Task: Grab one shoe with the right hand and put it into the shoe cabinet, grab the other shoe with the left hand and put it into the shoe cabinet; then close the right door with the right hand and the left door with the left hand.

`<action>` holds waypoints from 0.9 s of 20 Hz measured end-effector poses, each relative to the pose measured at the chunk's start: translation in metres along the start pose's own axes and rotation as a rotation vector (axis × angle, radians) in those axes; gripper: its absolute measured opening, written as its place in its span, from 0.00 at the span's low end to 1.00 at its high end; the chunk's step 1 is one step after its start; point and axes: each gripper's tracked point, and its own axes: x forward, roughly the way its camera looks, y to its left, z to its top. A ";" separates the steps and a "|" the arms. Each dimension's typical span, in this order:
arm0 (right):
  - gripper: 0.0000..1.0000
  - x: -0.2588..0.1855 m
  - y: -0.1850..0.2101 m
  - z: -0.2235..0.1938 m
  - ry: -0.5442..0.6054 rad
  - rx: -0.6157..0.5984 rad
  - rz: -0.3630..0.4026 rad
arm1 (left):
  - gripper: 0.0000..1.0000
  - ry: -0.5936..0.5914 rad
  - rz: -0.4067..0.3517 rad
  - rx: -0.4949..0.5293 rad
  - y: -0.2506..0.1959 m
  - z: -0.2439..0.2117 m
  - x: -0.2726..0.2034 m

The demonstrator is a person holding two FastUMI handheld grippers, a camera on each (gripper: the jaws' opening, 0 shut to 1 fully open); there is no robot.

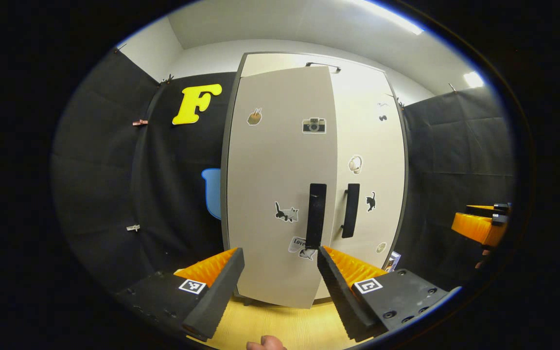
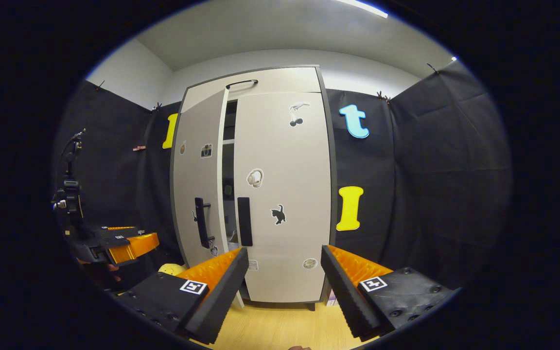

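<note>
The pale shoe cabinet stands upright against the booth wall. Its right door lies flush and shut, with a dark handle. The left door stands ajar, leaving a narrow dark gap. In the left gripper view this left door swings out towards me, its handle just beyond my fingertips. My left gripper is open and holds nothing. My right gripper is open too, facing the right door from farther back.
A wooden floor runs up to the cabinet. A small yellow thing lies low by the left door. The right gripper shows at the far right, the left gripper at the left. Black cloth walls flank both sides.
</note>
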 end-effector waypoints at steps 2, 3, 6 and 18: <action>0.98 0.002 0.001 0.000 -0.003 -0.005 -0.004 | 0.95 -0.010 -0.007 0.016 -0.006 0.005 -0.008; 0.98 0.004 0.002 -0.001 -0.002 -0.003 -0.003 | 0.95 -0.016 -0.012 0.024 -0.008 0.007 -0.012; 0.98 0.003 0.007 -0.002 0.006 -0.002 -0.001 | 0.95 -0.032 -0.026 0.035 -0.014 0.013 -0.021; 0.98 -0.008 0.024 -0.004 0.006 -0.026 -0.019 | 0.95 -0.076 -0.040 0.080 -0.017 0.026 -0.049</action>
